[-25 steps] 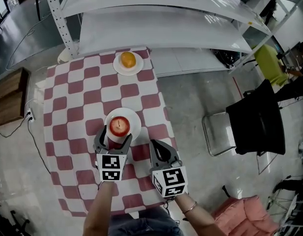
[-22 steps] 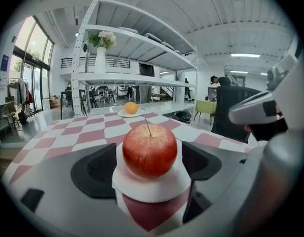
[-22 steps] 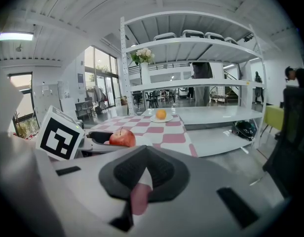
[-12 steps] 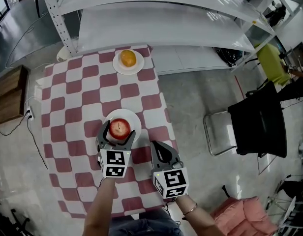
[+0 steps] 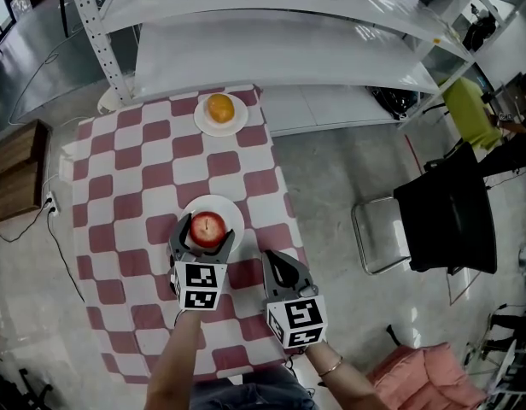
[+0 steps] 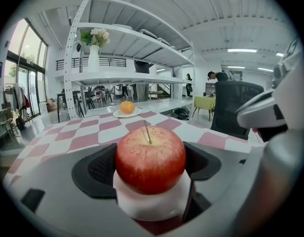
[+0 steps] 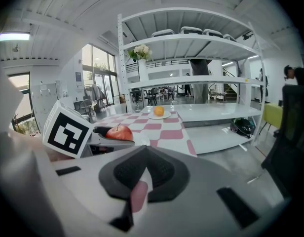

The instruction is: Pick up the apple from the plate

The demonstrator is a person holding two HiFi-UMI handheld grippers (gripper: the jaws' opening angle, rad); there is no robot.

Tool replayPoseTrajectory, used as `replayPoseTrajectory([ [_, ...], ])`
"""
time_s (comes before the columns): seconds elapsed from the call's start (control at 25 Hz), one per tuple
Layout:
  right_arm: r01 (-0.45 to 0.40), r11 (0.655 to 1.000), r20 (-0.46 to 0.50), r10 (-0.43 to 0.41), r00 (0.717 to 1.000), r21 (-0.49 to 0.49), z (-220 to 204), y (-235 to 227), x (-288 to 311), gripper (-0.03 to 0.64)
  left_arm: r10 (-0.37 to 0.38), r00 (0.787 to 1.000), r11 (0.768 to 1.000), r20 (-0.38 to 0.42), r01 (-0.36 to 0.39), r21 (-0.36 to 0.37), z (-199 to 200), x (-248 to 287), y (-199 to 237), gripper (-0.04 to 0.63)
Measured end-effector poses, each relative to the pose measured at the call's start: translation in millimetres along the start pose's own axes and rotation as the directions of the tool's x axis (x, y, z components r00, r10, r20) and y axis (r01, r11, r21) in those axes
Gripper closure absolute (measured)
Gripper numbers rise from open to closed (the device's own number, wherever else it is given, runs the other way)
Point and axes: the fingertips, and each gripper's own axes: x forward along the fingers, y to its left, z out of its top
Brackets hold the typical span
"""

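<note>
A red apple (image 5: 207,227) sits between the jaws of my left gripper (image 5: 205,236), over the near part of a white plate (image 5: 227,208) on the checkered table. In the left gripper view both black pads (image 6: 98,169) press on the sides of the apple (image 6: 150,158), and the plate (image 6: 151,205) shows just beneath it. I cannot tell whether the apple still touches the plate. My right gripper (image 5: 278,261) is to the right of the plate, near the table's right edge. Its jaws (image 7: 144,174) are shut on nothing.
An orange (image 5: 219,107) lies on a second white plate (image 5: 236,120) at the table's far end. A white shelf unit (image 5: 280,49) stands behind the table. A black chair (image 5: 442,212) is on the floor to the right.
The left gripper has moved forward round the apple and its jaws have come in against it. The right gripper has barely moved.
</note>
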Motion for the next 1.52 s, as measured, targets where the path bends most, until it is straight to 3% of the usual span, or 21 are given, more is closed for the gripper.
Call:
replayPoseTrajectory([
  [0.84,-0.013,0.999,0.117,0.019,0.993,-0.05,46,31,-20,0.607,0.023,0.991,0.999,0.129,-0.026,0.019,62,-60,17,0.199],
  [1.52,-0.021,0.995,0.217,0.042,0.975,-0.101,83,61,-47,0.607,0.025,0.985,0.999,0.171,-0.029,0.022,89,-122,18,0.199],
])
